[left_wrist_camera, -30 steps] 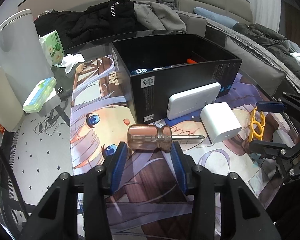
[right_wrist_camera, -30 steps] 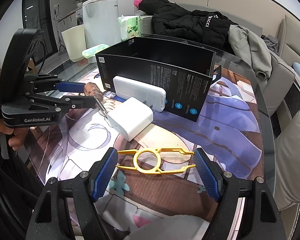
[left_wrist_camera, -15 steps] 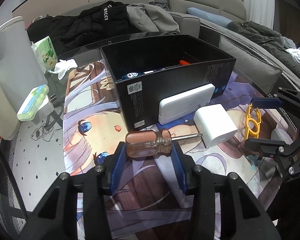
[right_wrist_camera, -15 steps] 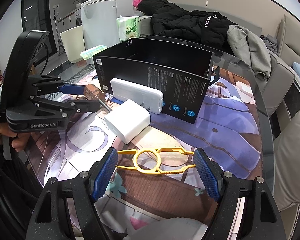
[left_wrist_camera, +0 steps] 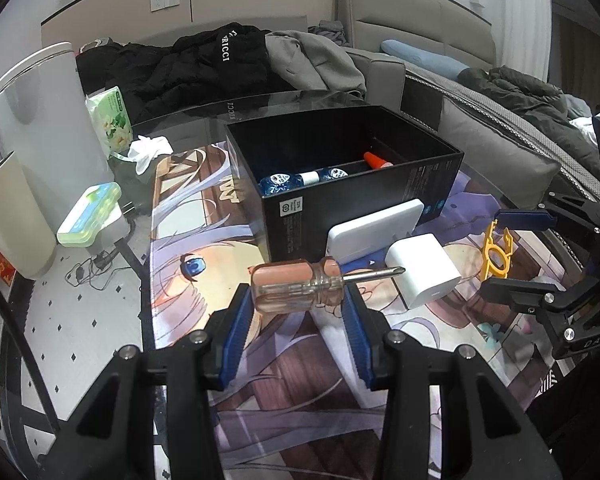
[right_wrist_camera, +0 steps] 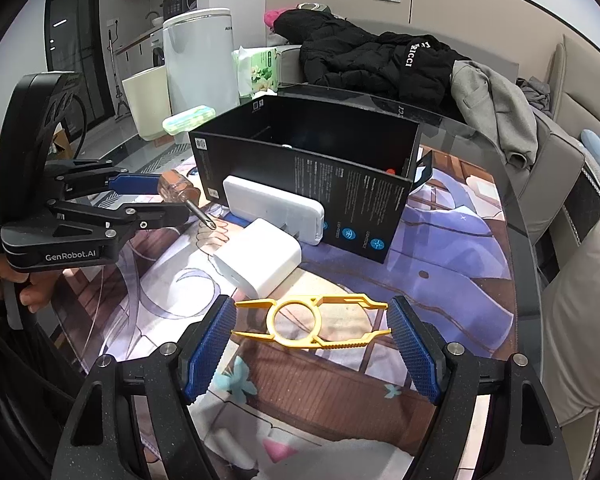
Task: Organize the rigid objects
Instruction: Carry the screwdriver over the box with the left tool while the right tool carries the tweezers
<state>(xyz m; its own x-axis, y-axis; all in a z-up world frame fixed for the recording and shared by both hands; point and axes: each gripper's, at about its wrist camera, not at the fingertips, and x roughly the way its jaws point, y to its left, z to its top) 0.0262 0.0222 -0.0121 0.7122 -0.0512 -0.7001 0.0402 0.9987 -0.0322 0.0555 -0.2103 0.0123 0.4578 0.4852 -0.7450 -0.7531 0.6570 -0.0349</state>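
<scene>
The left gripper (left_wrist_camera: pixel 296 304) clamps the screwdriver (left_wrist_camera: pixel 300 286) by its handle ends; a slip could drop it on the charger (left_wrist_camera: pixel 422 276). The right gripper (right_wrist_camera: pixel 312 332) pinches the yellow clip (right_wrist_camera: pixel 312 322) lengthwise.

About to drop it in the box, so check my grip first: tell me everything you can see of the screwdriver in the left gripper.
The screwdriver is stubby, with a clear amber plastic handle, ribbed along its length, and a short bare metal shaft ending in a cross-head tip. It lies level, crosswise between the blue pads of the left gripper, clamped by its handle ends, lifted off the printed mat. Its tip points toward the white charger, close to it but apart. The black box stands just beyond.
</scene>
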